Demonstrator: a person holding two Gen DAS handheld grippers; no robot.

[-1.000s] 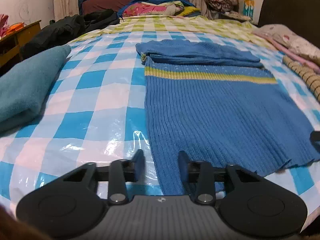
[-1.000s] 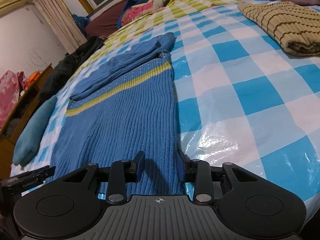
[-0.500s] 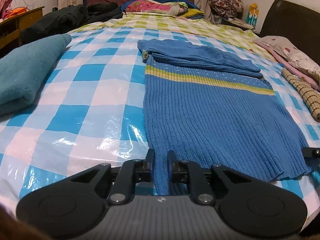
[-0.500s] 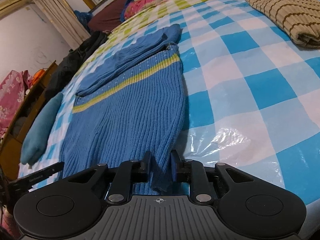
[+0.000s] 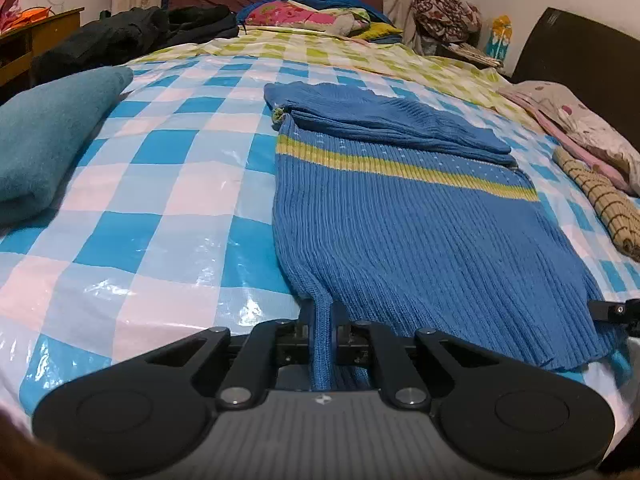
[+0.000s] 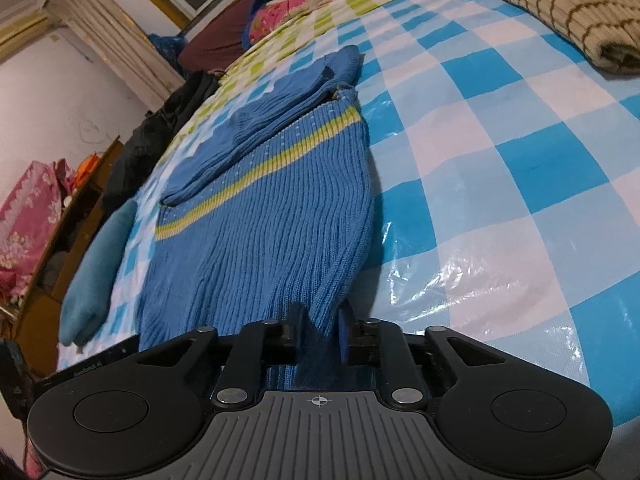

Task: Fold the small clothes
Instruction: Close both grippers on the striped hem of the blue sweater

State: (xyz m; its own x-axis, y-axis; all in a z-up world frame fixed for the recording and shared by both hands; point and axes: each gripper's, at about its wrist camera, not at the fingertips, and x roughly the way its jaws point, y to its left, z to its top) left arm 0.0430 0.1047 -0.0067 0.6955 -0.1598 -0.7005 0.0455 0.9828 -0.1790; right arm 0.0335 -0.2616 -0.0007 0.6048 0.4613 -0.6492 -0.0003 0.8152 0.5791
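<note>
A blue ribbed knit sweater (image 5: 404, 224) with a yellow-green stripe lies flat on the blue-and-white checked plastic sheet (image 5: 160, 216), its sleeves folded across the far end. My left gripper (image 5: 322, 320) is shut on the sweater's near left hem corner. The sweater also shows in the right wrist view (image 6: 264, 216), where my right gripper (image 6: 320, 322) is shut on the near right hem corner. Both corners are lifted slightly off the sheet. The right gripper's tip shows at the right edge of the left wrist view (image 5: 616, 312).
A folded teal garment (image 5: 44, 140) lies at the left. A folded tan striped garment (image 6: 568, 12) lies at the right. Dark clothes (image 5: 120, 36) and a colourful pile (image 5: 312, 16) sit at the far end. A wooden cabinet (image 6: 48, 264) stands left of the bed.
Both grippers went from open around the hem to shut on its corners. The pinched corners have risen a little off the sheet.
</note>
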